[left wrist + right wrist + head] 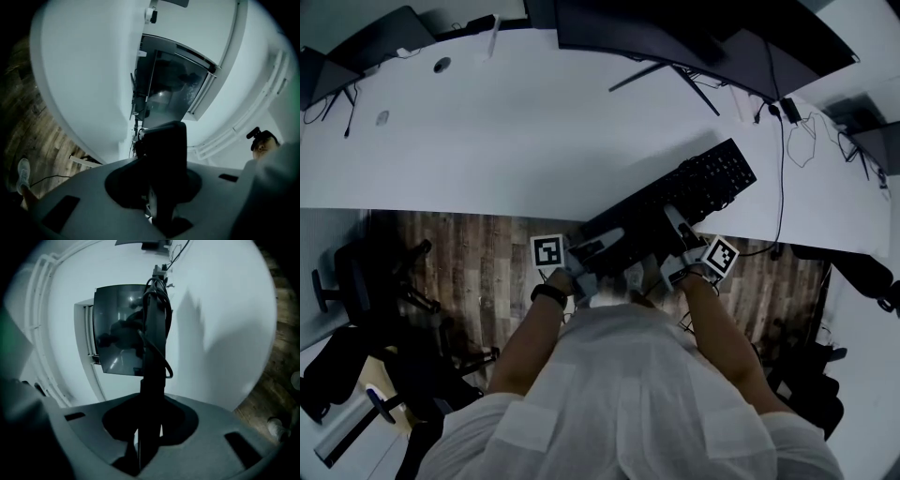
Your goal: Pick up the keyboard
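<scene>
The black keyboard (694,192) lies slanted across the near edge of the white desk (487,141), its nearer end out over the wooden floor (487,258). I see my left gripper (602,244) and right gripper (674,222) each clenched narrowly on its thin body.

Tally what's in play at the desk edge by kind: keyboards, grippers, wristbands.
Keyboards: 1, the black keyboard
Grippers: 2, the left gripper and the right gripper, both shut on the keyboard
Wristbands: 1, a dark wristband on the left wrist
Total: 4
</scene>
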`<state>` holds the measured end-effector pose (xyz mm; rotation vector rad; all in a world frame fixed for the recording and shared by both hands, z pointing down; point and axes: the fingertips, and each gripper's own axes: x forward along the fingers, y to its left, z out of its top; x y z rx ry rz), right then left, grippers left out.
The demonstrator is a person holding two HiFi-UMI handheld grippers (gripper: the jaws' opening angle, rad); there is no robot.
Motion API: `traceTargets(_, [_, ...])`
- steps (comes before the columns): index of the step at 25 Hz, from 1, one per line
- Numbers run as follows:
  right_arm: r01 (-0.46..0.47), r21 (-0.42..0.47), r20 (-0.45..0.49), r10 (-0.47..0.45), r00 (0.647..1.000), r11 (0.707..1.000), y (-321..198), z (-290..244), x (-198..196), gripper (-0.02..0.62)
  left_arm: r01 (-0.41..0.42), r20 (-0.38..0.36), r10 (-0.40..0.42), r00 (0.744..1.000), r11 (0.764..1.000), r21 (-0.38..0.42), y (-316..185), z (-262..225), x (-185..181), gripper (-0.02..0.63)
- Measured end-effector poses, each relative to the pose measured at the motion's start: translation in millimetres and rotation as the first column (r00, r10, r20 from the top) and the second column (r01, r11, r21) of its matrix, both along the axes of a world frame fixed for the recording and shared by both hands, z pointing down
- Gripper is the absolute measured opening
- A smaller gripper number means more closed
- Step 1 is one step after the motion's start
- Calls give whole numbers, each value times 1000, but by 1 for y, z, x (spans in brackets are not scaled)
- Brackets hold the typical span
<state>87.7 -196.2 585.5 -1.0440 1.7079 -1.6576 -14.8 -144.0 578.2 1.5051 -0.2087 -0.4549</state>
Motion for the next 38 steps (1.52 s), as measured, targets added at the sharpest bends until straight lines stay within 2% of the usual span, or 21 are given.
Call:
traceTargets(4, [26, 96, -3, -26, 1000, 995, -15, -39, -6, 69, 17, 6, -18, 1000, 997, 80, -14, -31, -5, 75])
traceTargets(10, [26, 175, 35, -33, 999, 984, -26, -84, -16, 69, 6, 42, -13, 999, 986, 168, -27, -76, -16, 78])
traceTargets(18, [49, 273, 33, -60, 998, 961, -24, -134, -20, 71, -3, 40, -6, 999, 975, 224, -26, -125, -22, 78])
traceTargets(26, [31, 307, 45, -47, 998, 951, -21, -153, -16, 69, -7, 19, 2, 1000, 964, 266, -25, -144, -19, 78])
traceTargets(38, [10, 288, 49, -25, 998, 958, -18, -149, -13, 69, -34, 22, 30, 999, 965, 260, -25, -143, -17, 80])
